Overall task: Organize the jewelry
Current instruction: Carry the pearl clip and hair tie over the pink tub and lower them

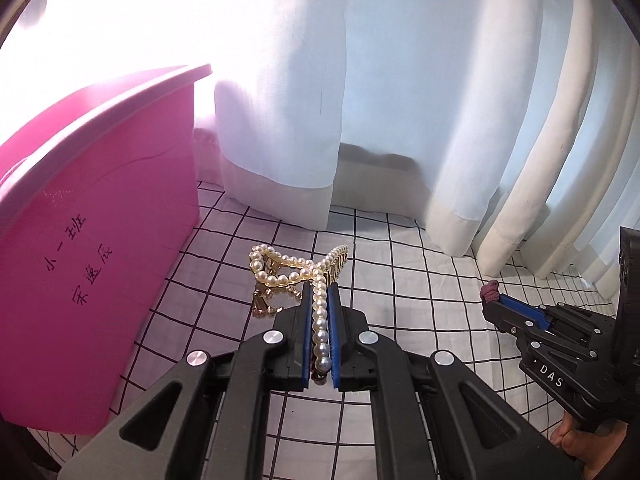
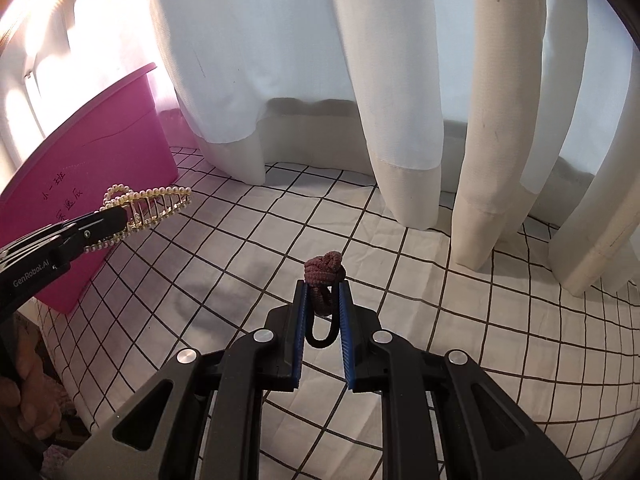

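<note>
My left gripper (image 1: 320, 286) is shut on a pearl hair claw (image 1: 292, 270) with gold teeth, held above the checked cloth; a row of its pearls runs between the blue pads. The right wrist view shows that same pearl hair claw (image 2: 154, 204) sticking out of the left gripper (image 2: 120, 216) in front of the pink bin. My right gripper (image 2: 323, 286) is shut on a dark red knotted hair tie (image 2: 324, 266), whose black loop hangs back between the fingers. In the left wrist view the right gripper (image 1: 491, 296) carries the hair tie (image 1: 491, 290) at the right.
A pink plastic bin (image 1: 96, 240) with handwritten characters stands at the left on the white cloth with a black grid (image 2: 400, 300). White curtains (image 1: 360, 120) hang along the back, their hems touching the cloth. A person's hand (image 2: 36, 396) holds the left gripper's handle.
</note>
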Demonstrator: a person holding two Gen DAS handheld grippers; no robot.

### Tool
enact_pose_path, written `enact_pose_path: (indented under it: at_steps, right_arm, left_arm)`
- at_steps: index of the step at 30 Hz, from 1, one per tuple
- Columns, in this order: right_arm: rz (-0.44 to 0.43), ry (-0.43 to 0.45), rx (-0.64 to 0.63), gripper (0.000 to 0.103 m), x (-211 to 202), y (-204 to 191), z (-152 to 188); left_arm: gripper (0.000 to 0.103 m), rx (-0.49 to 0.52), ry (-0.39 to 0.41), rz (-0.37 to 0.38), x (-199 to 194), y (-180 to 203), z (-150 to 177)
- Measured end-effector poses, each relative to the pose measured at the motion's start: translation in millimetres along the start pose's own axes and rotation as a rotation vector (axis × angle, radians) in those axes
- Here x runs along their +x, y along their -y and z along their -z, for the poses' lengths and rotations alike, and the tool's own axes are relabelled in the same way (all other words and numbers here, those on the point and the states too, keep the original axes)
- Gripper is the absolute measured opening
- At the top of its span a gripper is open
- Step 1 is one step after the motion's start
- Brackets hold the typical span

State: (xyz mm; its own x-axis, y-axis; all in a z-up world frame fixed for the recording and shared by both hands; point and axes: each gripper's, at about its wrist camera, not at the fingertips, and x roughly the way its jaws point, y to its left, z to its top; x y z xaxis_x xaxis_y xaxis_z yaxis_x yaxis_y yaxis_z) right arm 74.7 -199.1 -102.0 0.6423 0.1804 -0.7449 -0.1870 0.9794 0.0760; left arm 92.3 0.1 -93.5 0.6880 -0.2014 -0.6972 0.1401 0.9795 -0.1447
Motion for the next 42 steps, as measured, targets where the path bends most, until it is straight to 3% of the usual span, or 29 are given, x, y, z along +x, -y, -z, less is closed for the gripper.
enact_pose_path:
  at_steps: [7,13,25,30,35,42]
  right_arm:
    - [-0.055,0.074,-0.076,0.015,-49,-10,-38]
    - [-0.149,0.159,-0.165,0.015,-89,-39,-76]
    - [-0.327,0.245,-0.288,0.015,-118,-148,-128]
    - [-0.377,0.231,-0.283,0.015,-109,-198,-152]
    - [-0.375,0.212,-0.308,0.015,-88,-244,-169]
    - [-0.371,0.126,-0.293,0.015,-39,-286,-186]
  left_arm:
    - [0.008,-0.022,0.074,-0.037,-63,11,-25]
    - [0.008,-0.054,0.158,-0.112,-124,7,-41]
    - [0.008,-0.147,0.252,-0.296,-206,-69,-54]
    - [0.008,-0.155,0.246,-0.333,-213,-121,-62]
    - [0.008,-0.153,0.236,-0.364,-207,-169,-74]
    - [0.008,-0.187,0.166,-0.315,-175,-222,-90]
